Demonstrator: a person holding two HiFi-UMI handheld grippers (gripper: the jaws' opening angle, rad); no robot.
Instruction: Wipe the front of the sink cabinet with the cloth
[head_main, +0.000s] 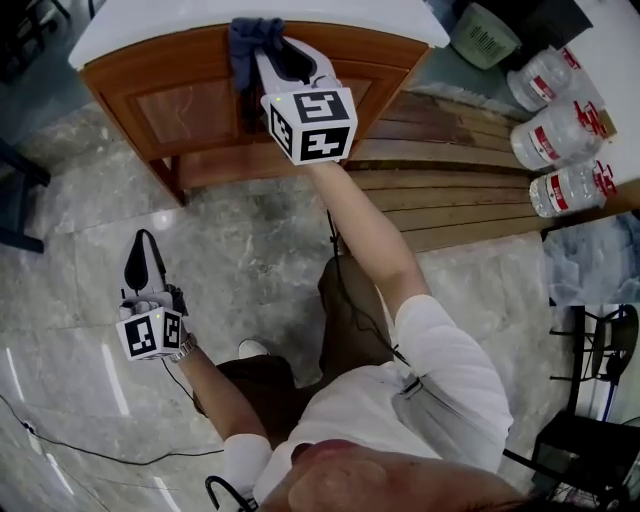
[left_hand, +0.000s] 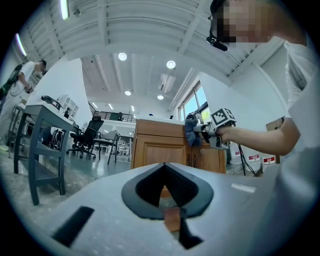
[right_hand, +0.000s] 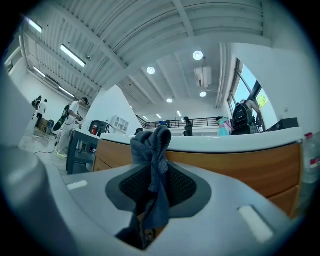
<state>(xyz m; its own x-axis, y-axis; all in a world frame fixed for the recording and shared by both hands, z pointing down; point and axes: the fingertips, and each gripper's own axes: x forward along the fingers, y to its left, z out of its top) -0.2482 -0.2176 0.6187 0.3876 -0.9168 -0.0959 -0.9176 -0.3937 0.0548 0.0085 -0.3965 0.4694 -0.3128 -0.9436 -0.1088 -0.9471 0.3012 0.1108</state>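
The right tongs (head_main: 272, 52) are clamped on a dark blue-grey crumpled cloth (head_main: 250, 40). In the right gripper view, the cloth (right_hand: 152, 155) runs between the pressed-together black pads (right_hand: 182, 187) and bunches up above them. The cloth is held against the upper front edge of the brown wooden sink cabinet (head_main: 200, 110), just below its white tabletop (head_main: 150, 30) and near the middle of the front. The left gripper view shows the same contact from the side: cloth (left_hand: 191, 132) touching the cabinet front (left_hand: 160, 150).

The left tongs (head_main: 143, 250) hang low over the grey marbled floor (head_main: 250, 260), well apart from the cabinet. In the left gripper view, the left tongs (left_hand: 170, 205) are pressed together with nothing gripped.

A slatted wooden platform (head_main: 450, 190) lies beside the cabinet, with three clear plastic bottles with red labels (head_main: 560, 135) at its far side.
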